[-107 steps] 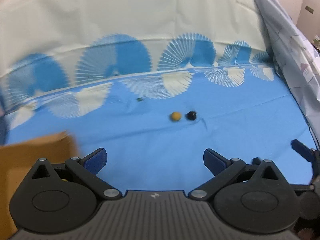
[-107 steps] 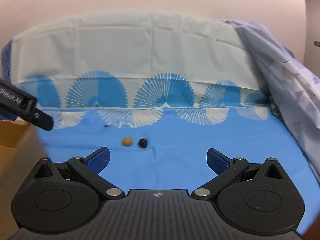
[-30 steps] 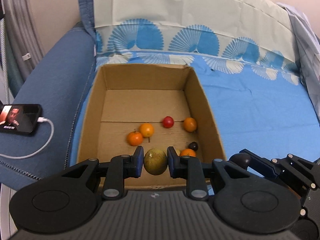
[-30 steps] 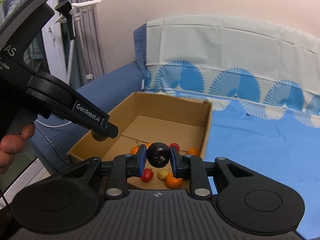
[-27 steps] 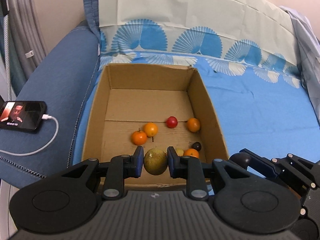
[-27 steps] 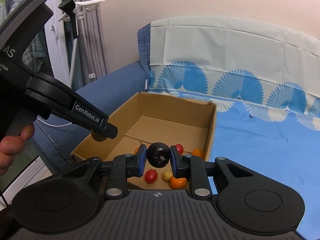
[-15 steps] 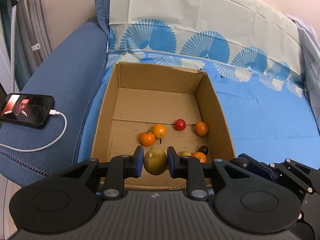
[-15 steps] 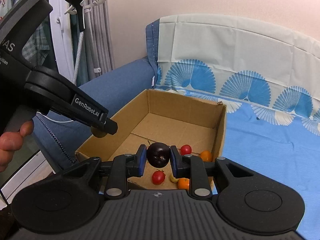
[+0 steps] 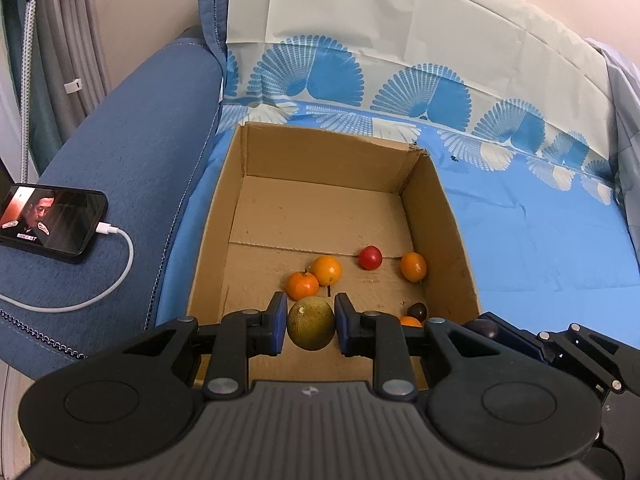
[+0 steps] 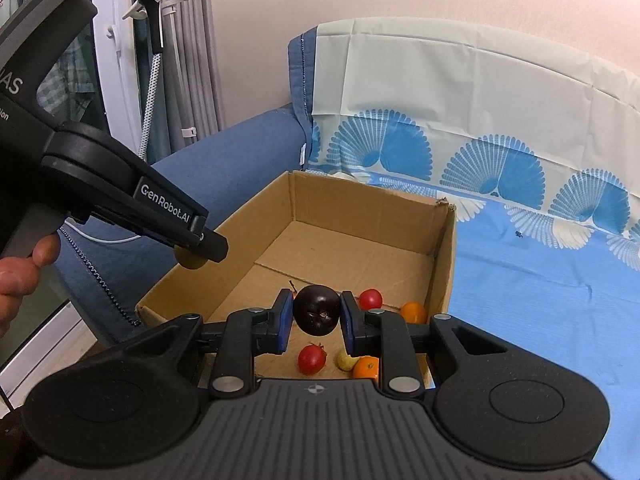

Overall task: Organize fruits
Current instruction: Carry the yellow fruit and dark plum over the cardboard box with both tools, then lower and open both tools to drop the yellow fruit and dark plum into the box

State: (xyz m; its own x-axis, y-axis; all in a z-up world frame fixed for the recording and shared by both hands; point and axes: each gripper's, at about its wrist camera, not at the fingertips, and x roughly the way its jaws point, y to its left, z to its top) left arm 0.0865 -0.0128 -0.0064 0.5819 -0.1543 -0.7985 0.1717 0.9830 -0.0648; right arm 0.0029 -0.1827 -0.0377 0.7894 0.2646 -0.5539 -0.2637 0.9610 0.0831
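My left gripper [image 9: 311, 326] is shut on a round yellow-green fruit [image 9: 311, 327] and holds it above the near edge of an open cardboard box [image 9: 456, 232]. In the box lie oranges [image 9: 327, 269], a red fruit [image 9: 370, 257] and a small dark fruit [image 9: 419, 311]. My right gripper [image 10: 316, 316] is shut on a dark purple plum [image 10: 317, 315], held above the box's [image 10: 444, 256] near end. Below it lie a red fruit [image 10: 311, 358], a small yellow fruit [image 10: 345, 360] and an orange [image 10: 366, 368]. The left gripper [image 10: 200, 246] also shows at left in the right wrist view.
The box stands on a blue cloth-covered sofa seat [image 9: 540, 240], beside a blue armrest [image 9: 132, 160]. A phone [image 9: 48, 222] with a white charging cable [image 9: 116, 280] lies on the armrest. A clothes steamer stand [image 10: 156, 40] and curtains are at far left.
3.6 s ago both grippers were open over the blue cloth with two small fruits ahead. Over the last second both, each holding a fruit, have drifted slightly left over the box.
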